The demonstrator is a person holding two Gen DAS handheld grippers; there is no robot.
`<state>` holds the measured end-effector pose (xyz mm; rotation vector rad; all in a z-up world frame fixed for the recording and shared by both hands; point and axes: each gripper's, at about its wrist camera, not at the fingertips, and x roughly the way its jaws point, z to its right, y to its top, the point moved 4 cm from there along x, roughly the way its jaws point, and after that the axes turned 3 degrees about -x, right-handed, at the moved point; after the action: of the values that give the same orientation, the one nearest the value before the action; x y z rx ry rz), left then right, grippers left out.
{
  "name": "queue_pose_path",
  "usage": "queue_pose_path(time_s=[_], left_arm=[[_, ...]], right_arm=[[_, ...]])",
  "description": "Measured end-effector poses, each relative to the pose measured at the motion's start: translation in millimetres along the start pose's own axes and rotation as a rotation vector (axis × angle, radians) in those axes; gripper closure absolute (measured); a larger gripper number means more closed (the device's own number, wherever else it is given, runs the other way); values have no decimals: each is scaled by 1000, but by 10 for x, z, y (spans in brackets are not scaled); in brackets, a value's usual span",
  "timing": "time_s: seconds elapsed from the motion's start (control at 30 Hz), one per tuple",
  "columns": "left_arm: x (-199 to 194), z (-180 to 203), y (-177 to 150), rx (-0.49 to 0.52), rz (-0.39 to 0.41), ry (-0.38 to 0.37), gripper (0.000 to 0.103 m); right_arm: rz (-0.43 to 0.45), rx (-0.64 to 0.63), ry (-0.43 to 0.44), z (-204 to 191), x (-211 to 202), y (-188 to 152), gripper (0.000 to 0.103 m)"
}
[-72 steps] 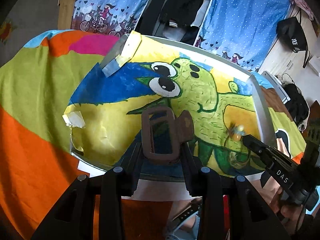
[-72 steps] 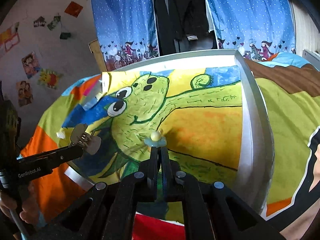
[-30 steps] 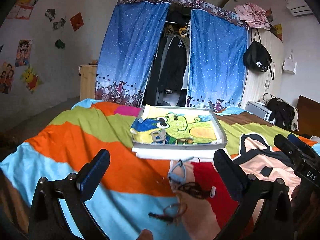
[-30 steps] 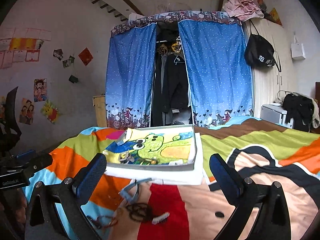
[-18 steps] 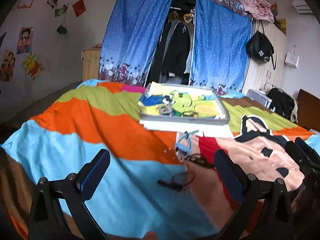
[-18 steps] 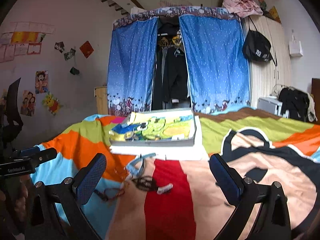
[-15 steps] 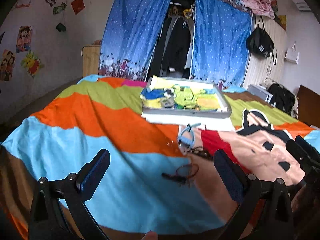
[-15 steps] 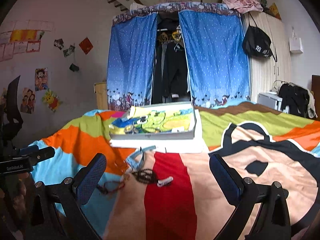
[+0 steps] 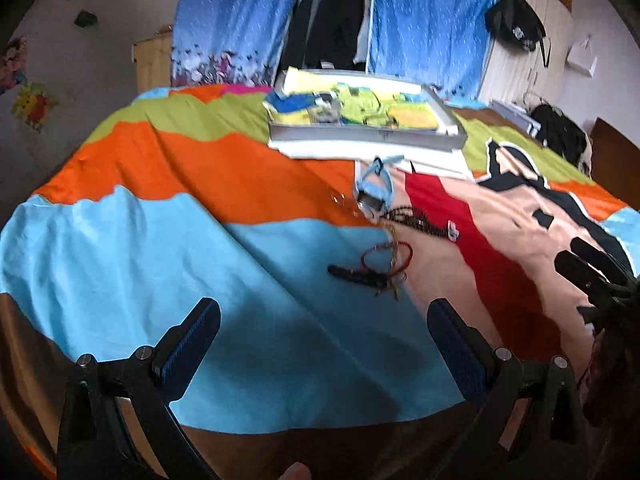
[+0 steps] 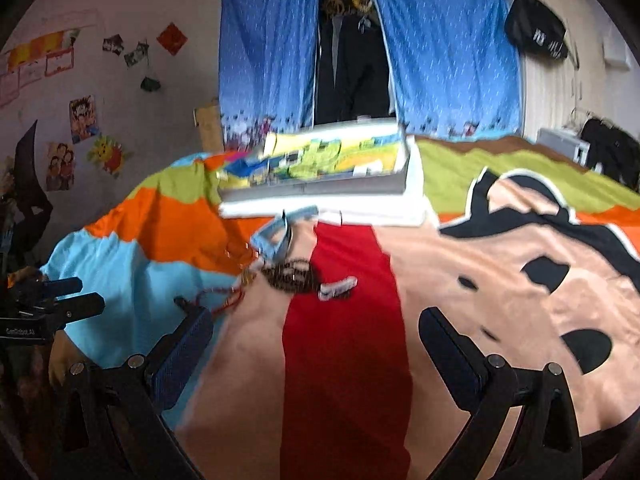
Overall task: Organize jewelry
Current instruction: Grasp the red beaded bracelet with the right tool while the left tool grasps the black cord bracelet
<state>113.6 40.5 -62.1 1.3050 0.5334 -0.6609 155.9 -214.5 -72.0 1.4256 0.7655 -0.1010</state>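
Loose jewelry lies on the colourful bedspread: a light-blue strap (image 9: 374, 188) (image 10: 274, 236), a dark bead necklace (image 9: 416, 220) (image 10: 292, 274) with a white clip (image 9: 453, 236) (image 10: 338, 288), and a red cord bracelet (image 9: 386, 260) (image 10: 220, 298) beside a dark clip (image 9: 356, 274). Beyond them stands the grey tray (image 9: 360, 134) (image 10: 320, 190) lined with a cartoon drawing and holding small pieces. My left gripper (image 9: 322, 332) is open and empty, short of the bracelet. Above the red stripe, my right gripper (image 10: 314, 336) is wide open and holds nothing.
The tray rests on white paper (image 9: 436, 162) at the bed's far side. Blue curtains (image 10: 264, 60) and hanging dark clothes stand behind it. A black bag (image 10: 536, 40) hangs at the right. The other hand-held gripper (image 10: 52, 308) shows at the left edge.
Both grippers let go of their pieces in the tray, opened and pulled far back. Over the last half second both views tilted down and came nearer the loose jewelry on the bed.
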Motion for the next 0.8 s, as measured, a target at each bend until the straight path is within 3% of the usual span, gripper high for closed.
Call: queue_pose_path(time_s=[0.43, 0.47, 0.53, 0.63, 0.8], left_arm=[[360, -33, 120, -52, -92, -86, 5], [398, -39, 135, -57, -99, -89, 7], [466, -46, 156, -66, -114, -92, 12], [553, -42, 171, -81, -135, -103, 25], [697, -41, 175, -117, -194, -149, 57]], right_arm=[[-129, 16, 231, 37, 466, -14, 1], [-135, 16, 254, 26, 511, -4, 3], [-145, 10, 284, 5, 586, 18, 18], [-170, -10, 326, -49, 726, 47, 34], [-218, -30, 428, -189, 940, 69, 56]])
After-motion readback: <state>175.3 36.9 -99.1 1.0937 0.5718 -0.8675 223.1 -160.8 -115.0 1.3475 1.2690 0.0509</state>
